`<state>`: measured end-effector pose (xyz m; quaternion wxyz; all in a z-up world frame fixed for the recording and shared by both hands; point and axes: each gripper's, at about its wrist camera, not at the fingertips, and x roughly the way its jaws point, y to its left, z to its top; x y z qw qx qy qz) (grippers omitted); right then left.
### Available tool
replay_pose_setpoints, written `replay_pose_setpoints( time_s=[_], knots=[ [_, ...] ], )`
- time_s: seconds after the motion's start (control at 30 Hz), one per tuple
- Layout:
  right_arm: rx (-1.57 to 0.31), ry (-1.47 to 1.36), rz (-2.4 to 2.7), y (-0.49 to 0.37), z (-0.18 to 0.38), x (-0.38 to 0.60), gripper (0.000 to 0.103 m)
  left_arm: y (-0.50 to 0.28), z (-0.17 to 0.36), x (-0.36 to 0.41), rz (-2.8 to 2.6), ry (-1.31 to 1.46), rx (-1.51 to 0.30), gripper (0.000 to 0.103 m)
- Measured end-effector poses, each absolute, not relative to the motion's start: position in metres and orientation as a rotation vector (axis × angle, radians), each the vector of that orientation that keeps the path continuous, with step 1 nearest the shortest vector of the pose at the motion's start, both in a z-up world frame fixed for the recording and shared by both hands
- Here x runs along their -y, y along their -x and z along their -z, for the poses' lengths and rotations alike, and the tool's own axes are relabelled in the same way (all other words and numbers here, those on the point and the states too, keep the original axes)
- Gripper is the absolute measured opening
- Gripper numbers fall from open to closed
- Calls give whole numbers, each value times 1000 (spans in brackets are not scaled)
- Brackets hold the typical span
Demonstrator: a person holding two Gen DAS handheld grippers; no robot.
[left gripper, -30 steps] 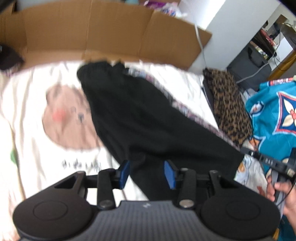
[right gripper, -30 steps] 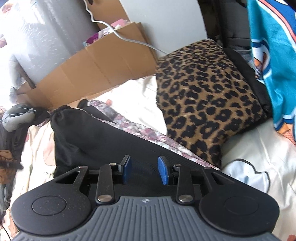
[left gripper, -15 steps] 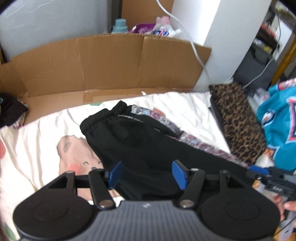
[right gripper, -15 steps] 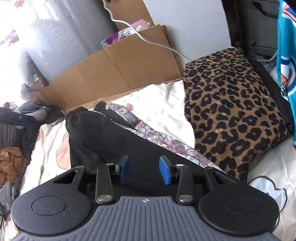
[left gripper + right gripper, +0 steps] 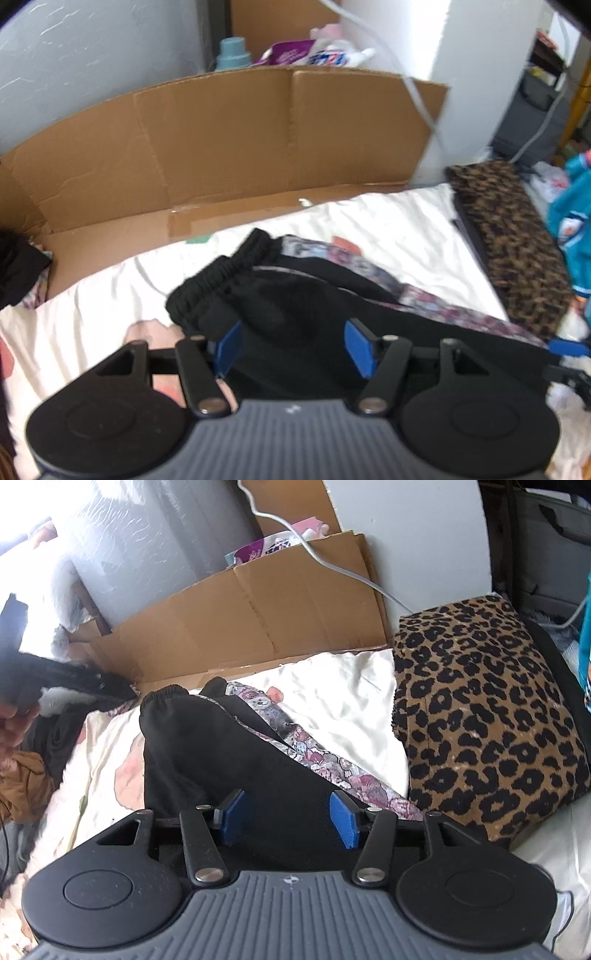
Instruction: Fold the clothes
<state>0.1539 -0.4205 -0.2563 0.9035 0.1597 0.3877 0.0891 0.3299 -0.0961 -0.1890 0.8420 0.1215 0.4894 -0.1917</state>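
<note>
We see the black trousers (image 5: pixel 295 306) lying on the white bedsheet (image 5: pixel 399 229), apparently folded lengthwise, leg on leg, with the elastic waistband toward the cardboard (image 5: pixel 236 136). The crosswise folds are left, we judge. Both the left gripper (image 5: pixel 291 349) and right gripper (image 5: pixel 286 819) have just been opening; their jaws stand spread, nothing pinched, over the trousers.

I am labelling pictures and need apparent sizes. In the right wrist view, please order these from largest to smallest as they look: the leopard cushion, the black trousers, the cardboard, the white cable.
1. Leopard cushion, black trousers and cardboard: they look alike, and nearness differs, so no ranking.
2. White cable, clearly the smallest.
</note>
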Motion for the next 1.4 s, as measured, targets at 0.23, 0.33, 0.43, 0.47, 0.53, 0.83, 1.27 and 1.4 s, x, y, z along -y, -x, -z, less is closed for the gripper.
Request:
replay_pose_setpoints(
  time_s=[0.23, 0.33, 0.43, 0.47, 0.53, 0.83, 1.27, 1.4],
  knots=[
    [-826, -292, -196, -169, 266, 414, 59, -361, 216, 110, 387, -301, -1023, 65],
    [-838, -277, -193, -175, 273, 412, 59, -374, 227, 117, 383, -333, -1017, 66],
    [-850, -271, -188, -182, 279, 413, 59, -386, 235, 125, 392, -367, -1005, 69],
    [-852, -265, -188, -184, 281, 413, 59, -390, 238, 128, 390, -384, -1001, 70],
    [-853, -254, -191, -188, 283, 414, 59, -396, 243, 131, 393, -410, -1004, 71],
    [-863, -241, -198, -212, 300, 418, 59, -401, 262, 122, 450, -524, -977, 84],
    [-880, -204, -260, -244, 319, 405, 59, -408, 284, 115, 460, -519, -994, 87],
    [-888, -173, -274, -251, 326, 400, 58, -405, 292, 116, 458, -583, -1016, 78]
  ],
)
